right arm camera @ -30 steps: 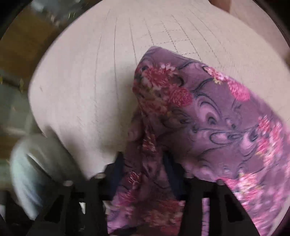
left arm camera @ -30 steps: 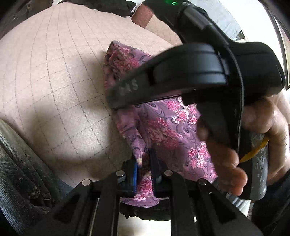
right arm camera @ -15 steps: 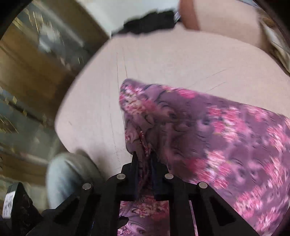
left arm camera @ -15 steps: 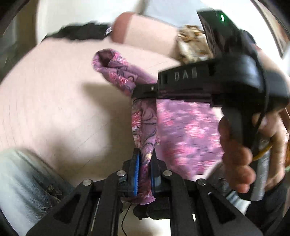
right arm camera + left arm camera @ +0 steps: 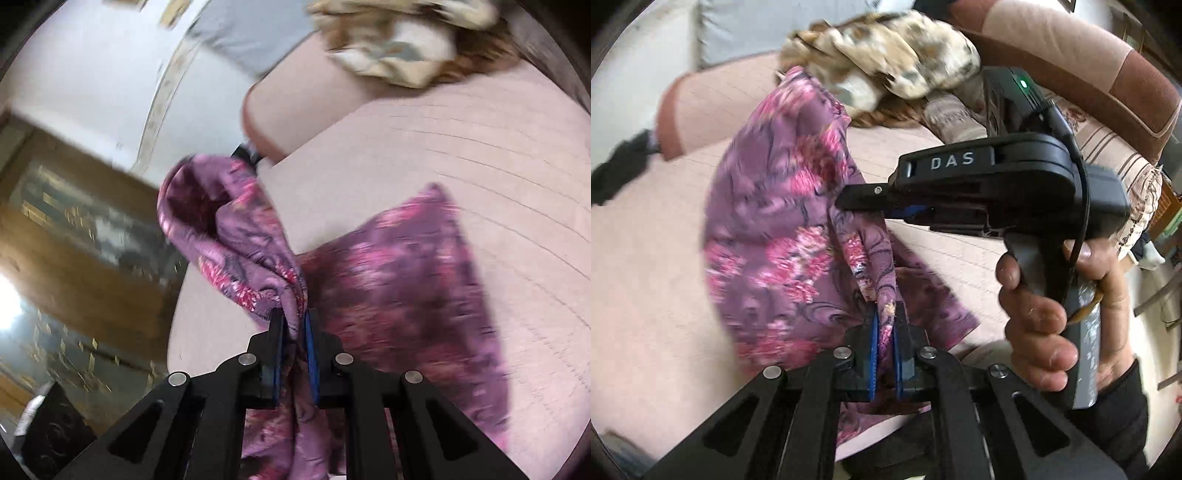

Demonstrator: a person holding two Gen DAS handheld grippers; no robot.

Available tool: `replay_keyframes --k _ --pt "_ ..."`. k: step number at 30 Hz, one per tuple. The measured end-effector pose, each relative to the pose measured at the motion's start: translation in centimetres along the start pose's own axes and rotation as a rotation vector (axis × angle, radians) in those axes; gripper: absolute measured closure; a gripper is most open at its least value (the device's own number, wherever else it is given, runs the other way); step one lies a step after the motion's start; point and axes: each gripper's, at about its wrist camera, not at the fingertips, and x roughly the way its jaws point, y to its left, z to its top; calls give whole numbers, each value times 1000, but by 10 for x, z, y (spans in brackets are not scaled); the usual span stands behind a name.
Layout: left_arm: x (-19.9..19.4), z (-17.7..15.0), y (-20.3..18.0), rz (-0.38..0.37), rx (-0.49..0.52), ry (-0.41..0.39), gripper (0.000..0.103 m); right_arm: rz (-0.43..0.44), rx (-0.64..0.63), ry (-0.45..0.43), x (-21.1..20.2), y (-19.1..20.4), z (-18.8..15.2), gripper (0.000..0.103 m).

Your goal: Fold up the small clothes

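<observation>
**Above the sofa seat: one floral garment, clamped at two points**

Over the pink quilted sofa seat (image 5: 646, 258), a purple floral garment (image 5: 775, 229) is hanging lifted, its lower part trailing near the cushion. A tan patterned blanket (image 5: 886, 48) is lying bunched at the back. The right gripper (image 5: 846, 197), held in a hand (image 5: 1056, 321), is pinching the cloth's upper fold. The left gripper (image 5: 885, 347) is clamping another bunched edge.

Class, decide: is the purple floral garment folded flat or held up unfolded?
Held up, unfolded: the purple floral garment hangs bunched from the left gripper and right gripper.
</observation>
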Motion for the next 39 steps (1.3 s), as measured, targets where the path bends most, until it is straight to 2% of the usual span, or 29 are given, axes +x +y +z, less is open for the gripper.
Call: replay_keyframes --k 3,5,6,7,8,9,10,12,14,15,16,17,18,19,23,26,27,28,29,30,31,33,35,39 --pt "27 10 -4 3 -57 49 96 6 96 -8 4 -36 2 91" --pt "23 11 6 -12 -112 58 92 -27 148 12 11 -53 9 90" --pt "15 13 7 -29 -116 54 84 -53 153 11 13 -57 11 90" --pt "9 12 10 -49 -117 45 69 -82 161 3 13 -62 14 90" --pt "3 10 13 -60 -120 27 61 -103 168 -10 11 -65 15 90" --pt "-5 8 16 -62 -130 2 47 -117 182 -28 7 -70 17 89" --pt "-11 5 24 -54 -150 -15 42 -122 197 -43 6 -72 16 88" --pt "-11 3 36 -40 -188 -2 42 -131 234 -78 -1 -79 15 86" --pt "1 0 53 4 -237 38 42 -90 232 -128 -15 -75 15 86" --pt "4 -3 55 15 -250 46 42 -83 219 -146 -17 -72 13 82" --pt "5 -8 60 27 -258 51 42 -83 195 -178 -25 -64 10 65" --pt "-1 -18 63 43 -258 53 42 -89 184 -194 -29 -57 7 40" --pt "-1 -20 63 55 -259 53 42 -93 180 -200 -33 -52 2 33" --pt "0 -24 67 65 -267 54 42 -106 169 -198 -37 -42 -5 30" --pt "6 -31 73 73 -287 77 42 -252 26 -184 -55 0 -31 30" --pt "12 -32 69 96 -267 82 42 -452 -56 -53 -37 16 -47 30" --pt "15 -31 67 106 -258 84 42 -482 -60 -30 -32 13 -50 31" --pt "17 -31 66 116 -251 89 42 -509 -72 -6 -20 12 -55 38" --pt "19 -30 65 120 -253 91 42 -513 -77 17 -9 8 -58 55" --pt "19 -30 66 119 -259 89 42 -529 -75 43 -1 2 -60 66" --pt "16 -30 67 109 -274 77 42 -601 -73 88 7 -2 -63 86" --pt "11 -31 70 91 -298 61 42 -652 -110 92 10 1 -65 89" --pt "3 -32 73 79 -317 49 42 -677 -71 100 9 -7 -64 94" --pt "-3 -33 77 80 -323 50 42 -662 28 82 0 -22 -61 95"
